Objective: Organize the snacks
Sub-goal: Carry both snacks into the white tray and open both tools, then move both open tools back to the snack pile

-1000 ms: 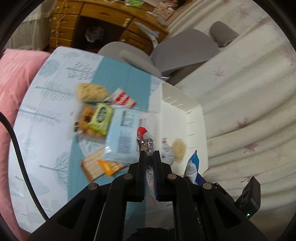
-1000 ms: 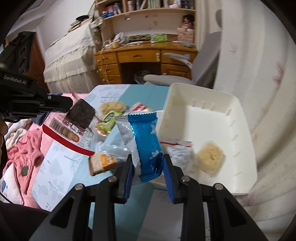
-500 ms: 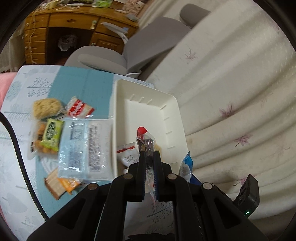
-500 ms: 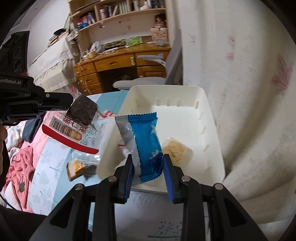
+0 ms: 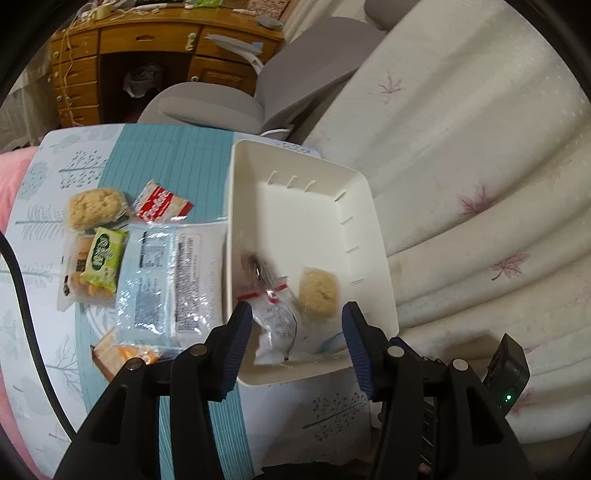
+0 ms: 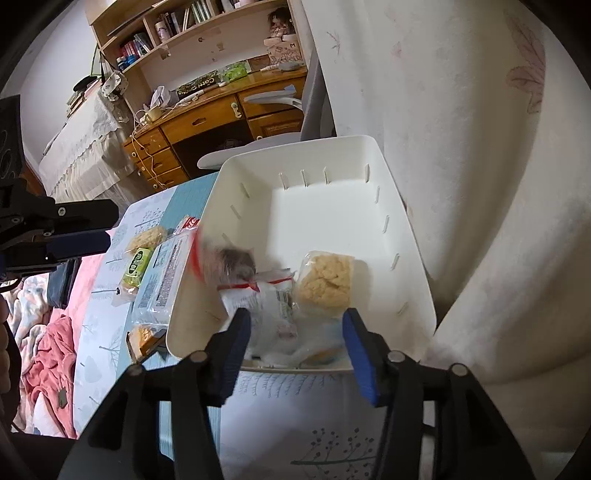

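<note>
White bin holds three visible snacks, one dark one blurred. Six packets beside it. Left gripper, right gripper: both wide, empty.

Wooden desk with drawers; grey office chair before it; bookshelf above; pink blanket at left

1. The left wrist view is taken from above the near end of the white bin, looking steeply down; the snack packets on the table are seen to its left.
2. The right wrist view is taken close over the same near end, tilted towards the wooden desk.
3. The bin and desk are shared by both views.
</note>
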Demonstrator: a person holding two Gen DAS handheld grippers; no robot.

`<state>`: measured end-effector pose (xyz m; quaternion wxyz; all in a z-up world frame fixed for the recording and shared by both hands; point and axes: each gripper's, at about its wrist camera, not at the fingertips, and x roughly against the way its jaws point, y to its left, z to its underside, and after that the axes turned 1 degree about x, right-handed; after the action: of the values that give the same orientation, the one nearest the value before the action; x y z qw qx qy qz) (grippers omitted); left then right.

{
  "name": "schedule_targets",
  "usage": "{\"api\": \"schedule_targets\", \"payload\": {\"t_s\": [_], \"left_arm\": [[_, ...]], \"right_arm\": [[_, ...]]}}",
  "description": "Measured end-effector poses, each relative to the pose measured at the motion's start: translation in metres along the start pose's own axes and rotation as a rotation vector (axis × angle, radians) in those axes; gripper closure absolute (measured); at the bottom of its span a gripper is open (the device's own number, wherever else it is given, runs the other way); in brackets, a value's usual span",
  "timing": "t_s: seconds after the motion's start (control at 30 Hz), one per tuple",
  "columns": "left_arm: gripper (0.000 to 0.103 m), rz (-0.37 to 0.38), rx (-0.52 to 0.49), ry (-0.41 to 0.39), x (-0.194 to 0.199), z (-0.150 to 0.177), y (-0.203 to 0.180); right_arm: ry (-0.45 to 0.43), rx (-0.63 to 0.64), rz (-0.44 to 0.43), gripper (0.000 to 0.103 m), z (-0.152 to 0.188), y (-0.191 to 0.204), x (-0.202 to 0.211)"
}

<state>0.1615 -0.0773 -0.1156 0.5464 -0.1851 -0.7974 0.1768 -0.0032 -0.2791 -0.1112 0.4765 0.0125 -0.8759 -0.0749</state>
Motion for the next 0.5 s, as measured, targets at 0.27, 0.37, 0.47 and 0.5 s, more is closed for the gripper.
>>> {"api": "schedule_targets", "payload": {"t_s": [0.27, 0.37, 0.47, 0.5], "left_arm": [[0.053, -0.057, 0.049, 0.046, 0.003, 0.016, 0.031], [0.053, -0.084, 0.06, 0.067, 0.004, 0.027, 0.046], [0.053, -0.113, 0.071, 0.091, 0.006, 0.039, 0.064], [0.053, -0.121, 0.074, 0.097, 0.006, 0.042, 0.069]], "right_arm": [[0.039, -0.027, -0.015, 0.043, 0.006, 0.013, -0.006], [0.057, -0.048, -0.031, 0.043, 0.01, 0.02, -0.009], [0.078, -0.082, -0.055, 0.043, 0.015, 0.027, -0.012], [0.085, -0.093, -0.062, 0.043, 0.017, 0.029, -0.013]]}}
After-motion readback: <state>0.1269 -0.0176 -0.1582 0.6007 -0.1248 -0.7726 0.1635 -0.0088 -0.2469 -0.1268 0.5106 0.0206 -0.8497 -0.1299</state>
